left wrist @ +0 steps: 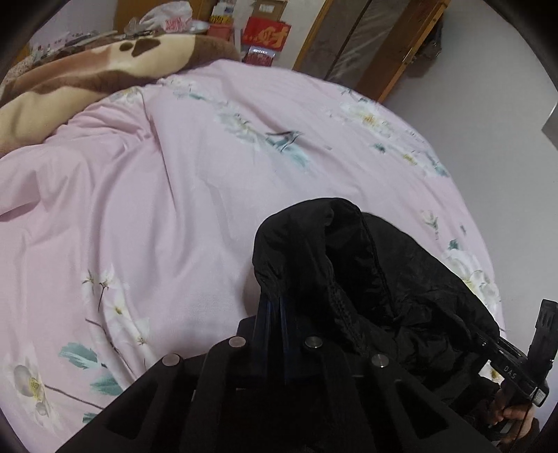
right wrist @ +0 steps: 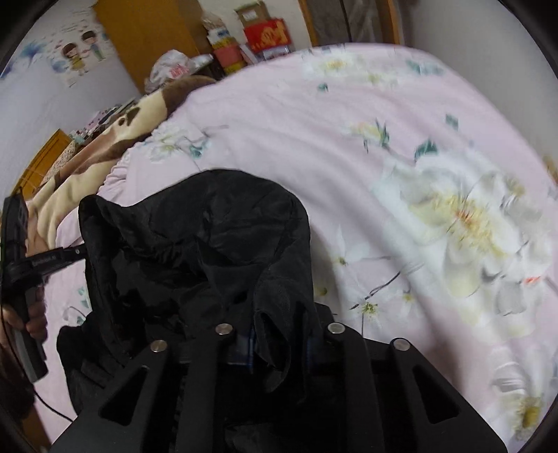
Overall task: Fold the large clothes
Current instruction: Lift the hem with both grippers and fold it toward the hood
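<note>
The blue-edged fingers of the left gripper are seen pressed flat together, with the hem of a black garment draped over their tips and evidently pinched between them. In the right wrist view, the right gripper is closed narrowly on a fold of the same garment, and its pads are largely hidden by the cloth. The fabric is thin, matte and crinkled, with a stitched seam along one edge; it is bunched into a rounded, hood-like mound that rises between the two grippers and blocks the near middle of each view.

The garment is held just above a pink bedsheet printed with white blossoms and teal leaves, smooth in the middle and creased toward the left. At the far left of the bed a plush blanket in brown and cream is heaped. Beyond it, red boxes and a white plastic bag are stacked against a wooden cabinet. A cartoon wall sticker is seen at the far left of the right wrist view. At the edge of each view the other gripper's black handle is gripped by a hand; the blur on the right may hide finer detail.
</note>
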Demonstrator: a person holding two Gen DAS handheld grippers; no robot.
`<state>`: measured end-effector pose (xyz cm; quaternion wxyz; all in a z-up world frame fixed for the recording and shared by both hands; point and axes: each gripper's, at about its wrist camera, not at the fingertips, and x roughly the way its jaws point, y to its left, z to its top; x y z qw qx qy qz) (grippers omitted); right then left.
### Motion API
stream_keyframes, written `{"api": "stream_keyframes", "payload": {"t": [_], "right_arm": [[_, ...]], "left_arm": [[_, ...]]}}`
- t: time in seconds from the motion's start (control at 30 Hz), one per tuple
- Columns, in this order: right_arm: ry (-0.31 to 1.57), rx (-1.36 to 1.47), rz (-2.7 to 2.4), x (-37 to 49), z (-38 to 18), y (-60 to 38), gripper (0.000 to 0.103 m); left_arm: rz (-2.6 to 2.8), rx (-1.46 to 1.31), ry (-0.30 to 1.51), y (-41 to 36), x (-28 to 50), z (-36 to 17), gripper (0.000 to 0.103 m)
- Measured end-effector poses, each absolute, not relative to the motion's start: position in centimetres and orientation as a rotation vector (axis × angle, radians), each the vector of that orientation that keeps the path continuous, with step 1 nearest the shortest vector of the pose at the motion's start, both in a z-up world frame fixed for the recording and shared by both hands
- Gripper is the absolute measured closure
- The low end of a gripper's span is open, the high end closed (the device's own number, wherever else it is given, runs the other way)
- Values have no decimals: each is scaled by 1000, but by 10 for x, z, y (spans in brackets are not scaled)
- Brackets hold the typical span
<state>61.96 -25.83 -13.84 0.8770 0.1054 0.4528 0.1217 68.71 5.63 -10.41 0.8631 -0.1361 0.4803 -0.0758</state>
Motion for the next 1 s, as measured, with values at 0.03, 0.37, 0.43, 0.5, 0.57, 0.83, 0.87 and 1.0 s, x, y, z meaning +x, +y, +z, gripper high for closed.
{"api": "stream_keyframes", "payload": {"t": [0.03,0.37,0.43,0.5,0.57,0.83,0.87,1.0], "right_arm": [[907,158,241,611,-131,-252,84],[698,-155,233,518,-104,-220,85],[676,-181,232,500,-105,-219,85],[659,-198,237,485,-106,-218,85],[654,-195,247,470,-109,-221,85],[691,-179,270,439,-121,-224,85],[696,-179,268,438,-123,-223,85],[697,-182,267,433,-130,-220,85]], "left_arm": [[-164,-288,994,58,681,-100,99],[-216,-315,869,74,593,-80,99],[-225,-299,854,76,573,-81,99],[-244,-316,858,79,555,-85,99],[-239,-289,843,81,537,-87,99],[-266,-295,856,111,489,-88,94],[-260,-311,838,120,486,-83,89],[-201,-373,779,150,497,-53,24]]}}
